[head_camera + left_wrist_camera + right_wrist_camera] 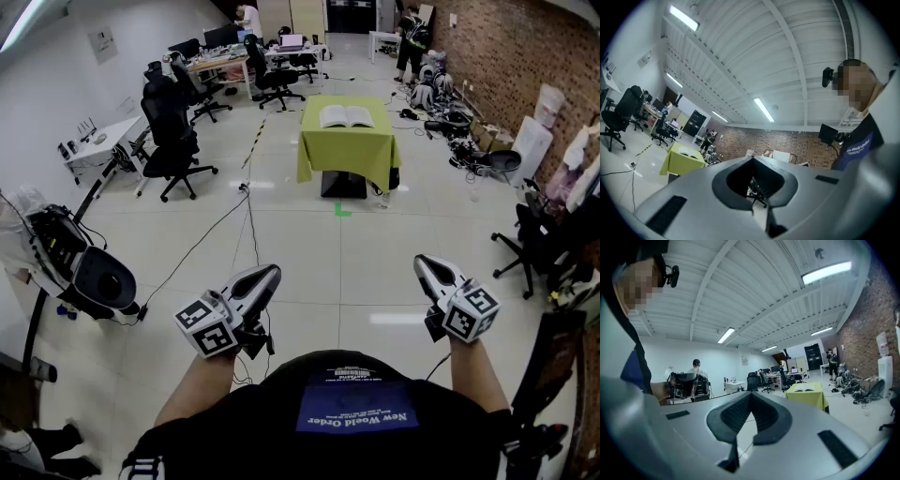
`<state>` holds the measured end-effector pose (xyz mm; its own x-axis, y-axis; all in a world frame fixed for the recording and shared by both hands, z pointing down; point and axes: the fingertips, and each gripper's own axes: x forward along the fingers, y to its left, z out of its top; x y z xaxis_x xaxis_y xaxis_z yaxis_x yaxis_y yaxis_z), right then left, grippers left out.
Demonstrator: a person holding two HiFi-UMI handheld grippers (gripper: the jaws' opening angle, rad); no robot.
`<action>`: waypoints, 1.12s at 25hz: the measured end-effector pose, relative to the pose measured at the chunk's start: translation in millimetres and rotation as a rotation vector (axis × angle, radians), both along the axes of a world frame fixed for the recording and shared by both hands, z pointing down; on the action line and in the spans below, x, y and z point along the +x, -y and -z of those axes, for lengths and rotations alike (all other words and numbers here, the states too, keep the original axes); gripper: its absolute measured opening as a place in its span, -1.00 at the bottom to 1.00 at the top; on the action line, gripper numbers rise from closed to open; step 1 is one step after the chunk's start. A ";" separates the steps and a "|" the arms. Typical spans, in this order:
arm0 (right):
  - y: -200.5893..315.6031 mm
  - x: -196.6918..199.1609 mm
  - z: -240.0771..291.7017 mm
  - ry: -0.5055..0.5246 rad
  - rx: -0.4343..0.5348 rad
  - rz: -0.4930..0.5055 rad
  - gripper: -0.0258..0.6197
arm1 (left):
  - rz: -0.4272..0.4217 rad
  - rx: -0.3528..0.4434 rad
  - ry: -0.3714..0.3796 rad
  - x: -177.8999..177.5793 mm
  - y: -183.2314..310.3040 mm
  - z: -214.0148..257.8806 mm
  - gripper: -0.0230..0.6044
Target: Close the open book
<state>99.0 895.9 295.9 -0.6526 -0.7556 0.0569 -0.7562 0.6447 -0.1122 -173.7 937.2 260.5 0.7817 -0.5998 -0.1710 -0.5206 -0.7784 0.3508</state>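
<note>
Office floor, brick wall right. Open book lies on green-draped counter far ahead. Left gripper and right gripper: jaws closed, empty, held low near person's body.

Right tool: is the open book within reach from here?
Probably not. The book lies on the green table far across the floor from the right tool. Nothing seems to block the path; the person would have to walk up first.

The open book shows pages too small and distant to read.
</note>
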 end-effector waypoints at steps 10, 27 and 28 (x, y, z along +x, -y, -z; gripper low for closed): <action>-2.9 41.4 6.1 -0.001 0.019 -0.009 -0.96 | -0.021 0.009 0.000 44.7 7.9 8.3 -0.90; 56.8 111.4 -24.4 -0.050 -0.015 -0.018 -0.96 | -0.086 -0.033 -0.022 132.2 72.3 -14.5 -0.90; 65.1 104.6 -24.1 -0.054 -0.014 -0.021 -0.96 | -0.090 -0.032 -0.028 125.7 81.6 -15.7 -0.90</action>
